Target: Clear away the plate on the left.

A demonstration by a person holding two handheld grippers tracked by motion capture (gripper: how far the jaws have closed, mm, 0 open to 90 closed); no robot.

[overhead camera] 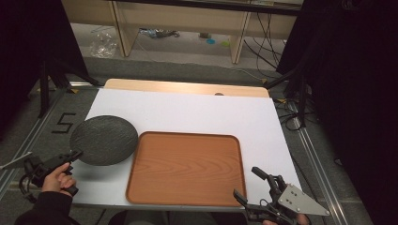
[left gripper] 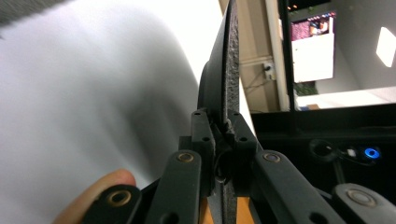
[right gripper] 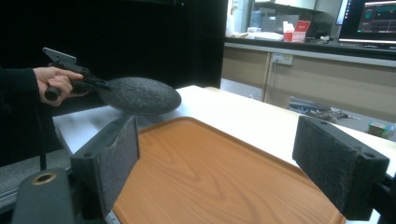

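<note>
With the left gripper clamped on the plate rim and the right gripper open, keep the plate level toward the tray.

Dark plate, lifted by its edge

It's a round, shallow plate, dark grey to black with a rough, grainy, rippled surface. It sits at the left side of the white desk, just beside the left edge of the wooden tray, its rim about meeting the tray's corner in the high view. In the right gripper view the plate is clear of the desk and roughly level, slightly tilted, with a shadow under it. The left gripper view has it edge-on, showing a thin rim with that same gritty texture.
</note>
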